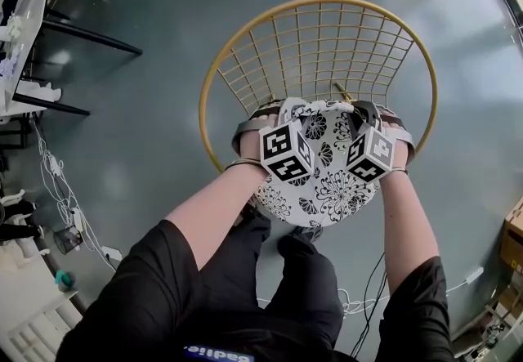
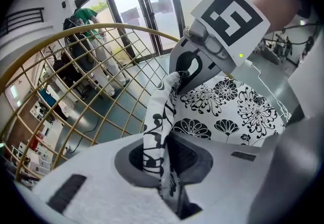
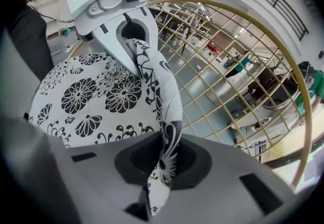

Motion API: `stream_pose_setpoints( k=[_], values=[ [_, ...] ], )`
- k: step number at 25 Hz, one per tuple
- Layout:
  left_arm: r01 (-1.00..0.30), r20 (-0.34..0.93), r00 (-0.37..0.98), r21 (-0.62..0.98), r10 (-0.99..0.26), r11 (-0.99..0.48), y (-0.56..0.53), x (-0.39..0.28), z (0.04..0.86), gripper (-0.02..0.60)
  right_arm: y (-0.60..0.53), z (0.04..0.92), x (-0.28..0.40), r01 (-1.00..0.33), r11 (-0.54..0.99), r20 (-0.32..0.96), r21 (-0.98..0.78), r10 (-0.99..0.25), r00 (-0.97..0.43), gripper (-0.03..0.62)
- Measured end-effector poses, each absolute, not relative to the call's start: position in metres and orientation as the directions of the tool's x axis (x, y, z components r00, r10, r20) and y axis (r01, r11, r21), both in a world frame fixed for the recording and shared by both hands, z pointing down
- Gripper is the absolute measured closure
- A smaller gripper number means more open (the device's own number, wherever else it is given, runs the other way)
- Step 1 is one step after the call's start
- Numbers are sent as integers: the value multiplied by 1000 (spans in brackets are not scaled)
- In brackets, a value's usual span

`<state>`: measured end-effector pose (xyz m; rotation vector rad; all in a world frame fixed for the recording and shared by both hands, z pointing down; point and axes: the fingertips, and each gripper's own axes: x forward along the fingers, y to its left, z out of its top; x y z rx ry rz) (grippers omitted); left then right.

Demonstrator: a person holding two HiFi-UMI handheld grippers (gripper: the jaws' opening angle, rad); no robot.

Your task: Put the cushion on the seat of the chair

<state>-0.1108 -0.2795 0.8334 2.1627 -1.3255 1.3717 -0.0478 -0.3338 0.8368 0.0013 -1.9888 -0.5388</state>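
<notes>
Below the head camera, the left gripper (image 1: pixel 304 117) and right gripper (image 1: pixel 364 117) are each clenched on the far edge of the round black-and-white floral cushion (image 1: pixel 327 189), with fabric pinched between their jaws. The cushion sits low inside the gold wire chair (image 1: pixel 319 1), just before its mesh back. I cannot tell whether it touches the seat. Grey floor (image 1: pixel 163 66) lies beyond.

We see bright, even indoor light, with soft pale glare patches on the smooth grey-green floor (image 1: pixel 147 42) and only faint shadows. In the left gripper view, daylight blows out the tall glass doors (image 2: pixel 152 8). Both gripper views darken at their round edges and bow the gold wire chair (image 3: pixel 238 66), and their near foreground is soft.
</notes>
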Motion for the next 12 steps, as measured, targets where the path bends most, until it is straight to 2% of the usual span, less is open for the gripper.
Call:
stream_pose_setpoints(
  k=[5, 6, 9, 12],
  values=[
    [-784, 806, 101, -297, -584, -545, -289, -116, 838, 549, -345, 844, -53, 224, 883, 840, 413, -275, -468, 556],
    [-783, 804, 93, -306, -588, -542, -291, -118, 838, 535, -347, 846, -54, 228, 880, 842, 417, -280, -461, 556],
    [-783, 798, 63, -333, -600, -525, -298, -127, 839, 439, -352, 849, -56, 218, 886, 849, 408, -281, -448, 551],
    [-777, 795, 46, -351, -604, -522, -301, -135, 841, 396, -357, 853, -58, 192, 886, 837, 422, -299, -457, 524]
  ],
)
